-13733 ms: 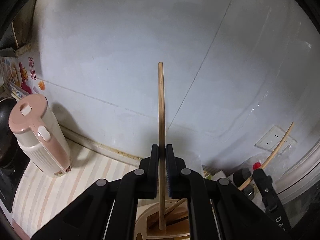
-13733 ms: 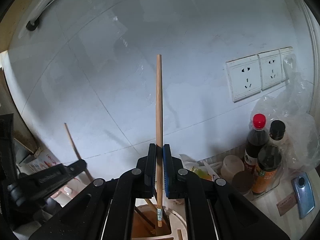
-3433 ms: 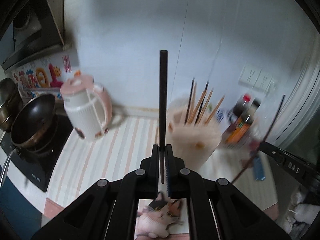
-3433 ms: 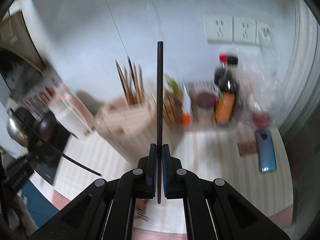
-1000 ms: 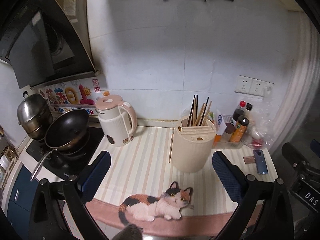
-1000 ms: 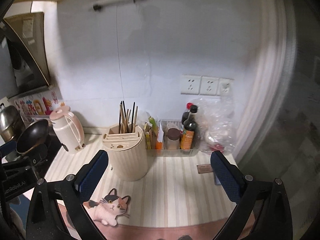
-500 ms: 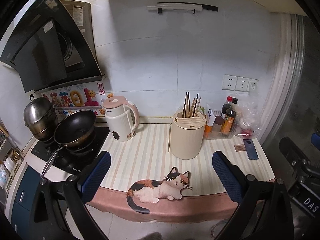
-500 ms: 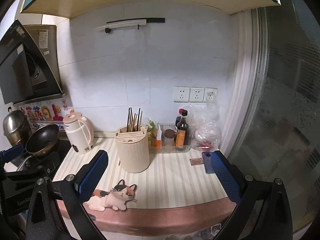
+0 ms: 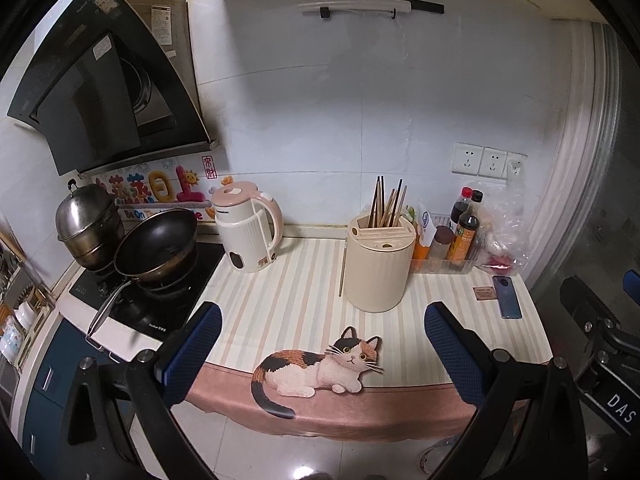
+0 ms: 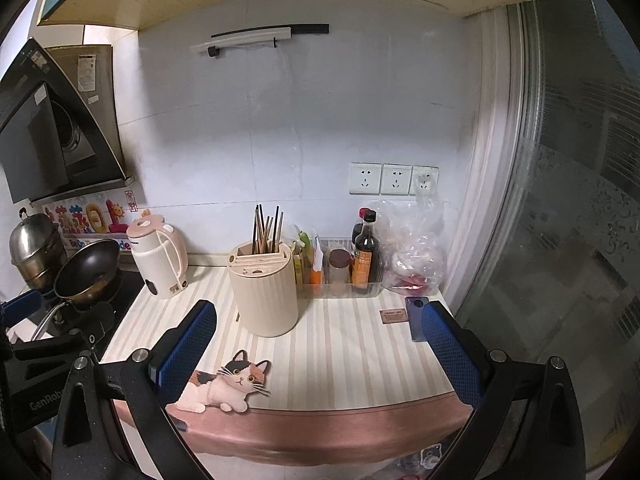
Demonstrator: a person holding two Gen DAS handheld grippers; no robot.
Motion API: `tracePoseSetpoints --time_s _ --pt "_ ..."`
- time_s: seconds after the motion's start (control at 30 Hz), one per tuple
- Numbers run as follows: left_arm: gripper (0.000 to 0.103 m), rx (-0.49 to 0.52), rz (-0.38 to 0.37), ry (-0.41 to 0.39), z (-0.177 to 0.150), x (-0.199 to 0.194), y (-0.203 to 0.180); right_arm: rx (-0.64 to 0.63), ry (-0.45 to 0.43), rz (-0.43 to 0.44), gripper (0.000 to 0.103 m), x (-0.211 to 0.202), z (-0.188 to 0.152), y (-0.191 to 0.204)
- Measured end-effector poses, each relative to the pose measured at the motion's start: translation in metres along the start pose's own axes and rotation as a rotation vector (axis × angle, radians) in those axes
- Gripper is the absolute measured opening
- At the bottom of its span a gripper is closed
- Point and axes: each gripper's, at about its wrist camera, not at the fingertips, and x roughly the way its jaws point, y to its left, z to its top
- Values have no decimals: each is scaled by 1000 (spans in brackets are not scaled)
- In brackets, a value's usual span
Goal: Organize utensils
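Standing back from the table [image 9: 280, 304], both grippers, left gripper [image 9: 322, 350] and right gripper [image 10: 318, 350], hang wide apart and empty; one chopstick [image 9: 342, 268] beside the holder [image 9: 378, 268] probably needs collecting next.

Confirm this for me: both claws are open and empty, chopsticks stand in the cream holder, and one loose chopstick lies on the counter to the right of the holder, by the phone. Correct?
Not quite. The loose chopstick lies to the left of the holder, on the kettle side, not by the phone; the left wrist view shows it. The rest holds: the left claw and right claw are open and empty, and chopsticks stand in the holder.
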Motion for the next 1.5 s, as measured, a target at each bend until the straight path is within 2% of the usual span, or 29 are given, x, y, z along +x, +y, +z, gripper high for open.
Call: tracePoseSetpoints --time_s 0.87,1.5 --pt "103 -1 36 -1 1 4 -5 -7 26 21 103 18 3 -5" --pt "103 3 36 1 2 4 -5 -5 39 21 103 21 1 -11"
